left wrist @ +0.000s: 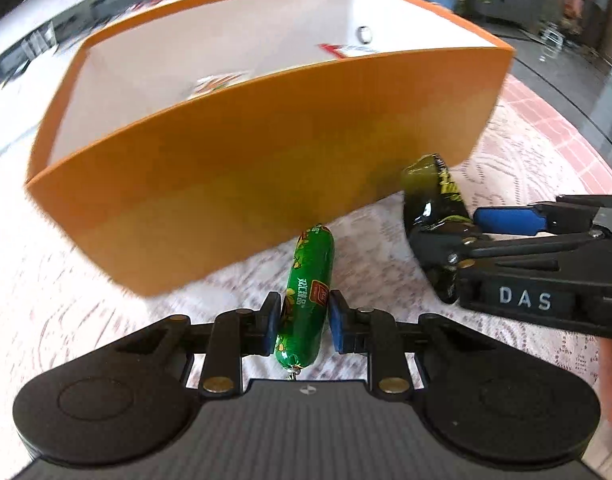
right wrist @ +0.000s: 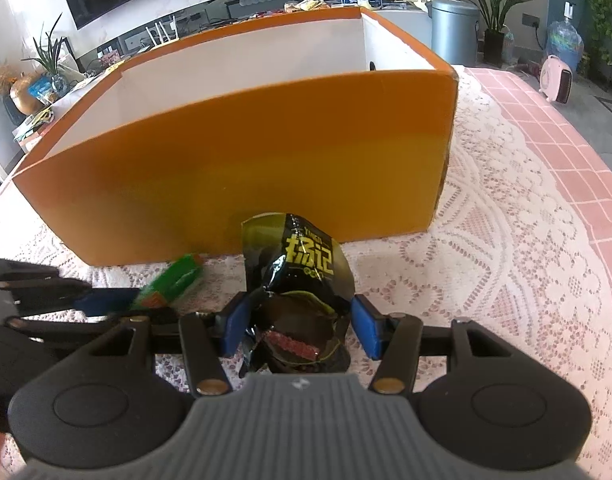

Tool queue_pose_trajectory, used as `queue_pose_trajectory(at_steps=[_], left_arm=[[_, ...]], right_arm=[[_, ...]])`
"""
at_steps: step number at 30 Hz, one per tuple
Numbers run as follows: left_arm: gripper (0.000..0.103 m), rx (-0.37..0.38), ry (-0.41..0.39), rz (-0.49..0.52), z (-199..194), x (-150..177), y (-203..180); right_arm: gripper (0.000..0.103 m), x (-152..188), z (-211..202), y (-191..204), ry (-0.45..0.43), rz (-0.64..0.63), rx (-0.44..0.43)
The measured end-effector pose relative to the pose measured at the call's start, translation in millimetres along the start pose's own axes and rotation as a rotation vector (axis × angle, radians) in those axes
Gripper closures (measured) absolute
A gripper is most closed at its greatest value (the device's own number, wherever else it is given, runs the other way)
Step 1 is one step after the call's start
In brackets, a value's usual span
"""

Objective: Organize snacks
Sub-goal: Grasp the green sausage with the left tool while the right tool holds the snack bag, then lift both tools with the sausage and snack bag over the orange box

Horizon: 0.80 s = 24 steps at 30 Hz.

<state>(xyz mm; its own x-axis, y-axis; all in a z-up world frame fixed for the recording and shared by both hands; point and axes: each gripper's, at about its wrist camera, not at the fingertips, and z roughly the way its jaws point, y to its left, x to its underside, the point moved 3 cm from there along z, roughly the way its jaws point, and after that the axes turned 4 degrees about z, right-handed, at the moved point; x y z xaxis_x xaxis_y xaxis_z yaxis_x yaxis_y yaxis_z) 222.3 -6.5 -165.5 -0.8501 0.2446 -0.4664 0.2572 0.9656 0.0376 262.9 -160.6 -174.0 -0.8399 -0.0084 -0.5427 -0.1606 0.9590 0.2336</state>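
Note:
An orange box [left wrist: 242, 168] with white inner walls stands ahead on the lace tablecloth; it also shows in the right wrist view [right wrist: 242, 176]. My left gripper [left wrist: 303, 322] is shut on a green sausage stick [left wrist: 306, 296], held just in front of the box. My right gripper [right wrist: 298, 326] is shut on a crumpled black and yellow snack packet [right wrist: 302, 280]. In the left wrist view the right gripper [left wrist: 482, 228] and its packet [left wrist: 434, 208] are at the right, near the box. Packets lie inside the box [left wrist: 214, 84].
The white lace tablecloth [right wrist: 506, 264] covers the table, with pink checked cloth [right wrist: 554, 140] at the right. Beyond the table are a TV shelf, plants, a grey bin [right wrist: 452, 28] and a water bottle [right wrist: 564, 40].

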Motion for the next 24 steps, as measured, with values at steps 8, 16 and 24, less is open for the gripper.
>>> queue_pose_trajectory(at_steps=[8,16,24], left_arm=[[0.074,-0.014,-0.015,0.056,6.0,-2.9,-7.1],[0.078,-0.008,-0.013,0.021,3.9,-1.9,-3.1],[0.078,0.067,-0.034,-0.124,-18.1,-0.9,9.0]], right_arm=[[0.048,3.9,5.2,7.5,0.029,-0.049,0.017],[0.054,4.7,5.0,11.8,0.026,-0.067,0.016],[0.055,3.1,-11.0,8.6,-0.008,-0.040,-0.017]])
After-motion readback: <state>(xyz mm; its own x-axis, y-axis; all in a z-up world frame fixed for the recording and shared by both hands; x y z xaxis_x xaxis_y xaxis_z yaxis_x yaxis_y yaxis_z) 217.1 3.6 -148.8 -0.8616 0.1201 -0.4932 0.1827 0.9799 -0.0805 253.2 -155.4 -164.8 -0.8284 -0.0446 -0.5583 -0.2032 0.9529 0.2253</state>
